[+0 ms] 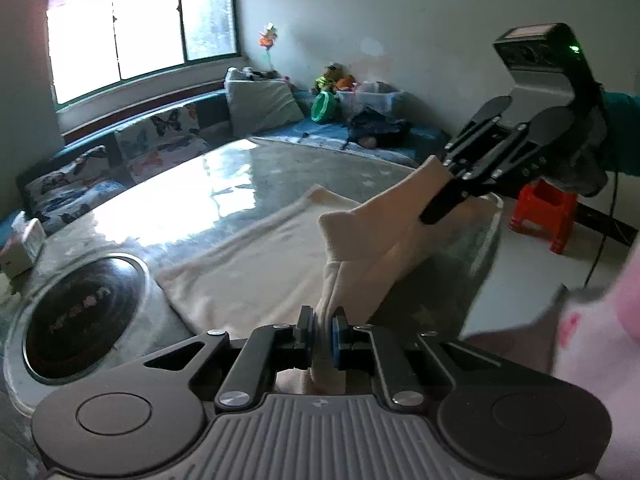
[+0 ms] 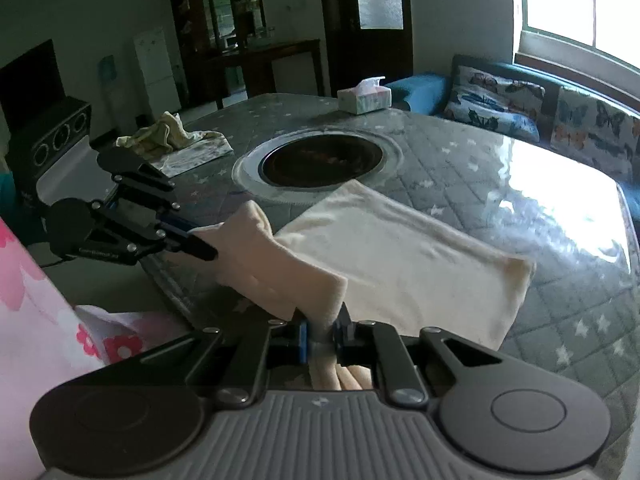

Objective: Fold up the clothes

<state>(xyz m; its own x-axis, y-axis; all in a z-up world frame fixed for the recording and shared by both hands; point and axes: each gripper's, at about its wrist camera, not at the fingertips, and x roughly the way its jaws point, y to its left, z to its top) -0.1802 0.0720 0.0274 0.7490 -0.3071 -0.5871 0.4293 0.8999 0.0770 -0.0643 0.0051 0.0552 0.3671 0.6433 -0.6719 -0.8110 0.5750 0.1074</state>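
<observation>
- Left hand-held gripper [image 1: 322, 326]: clamped tight on a near corner of the cream cloth [image 1: 256, 264], fabric bunched between the pads.
- Right hand-held gripper [image 2: 323, 330]: likewise closed down on the other near corner of the same cloth, folds pinched in the gap.
- Cream cloth: near edge lifted off the bench [image 2: 480, 184] between both grippers, far part lying flat on the quilted, star-patterned cover just beside the round dark inset [image 2: 320, 160].
- Farther back on the bench: a tissue box [image 2: 364, 96] and a crumpled yellowish garment [image 2: 168, 136], well apart from the cloth.
</observation>
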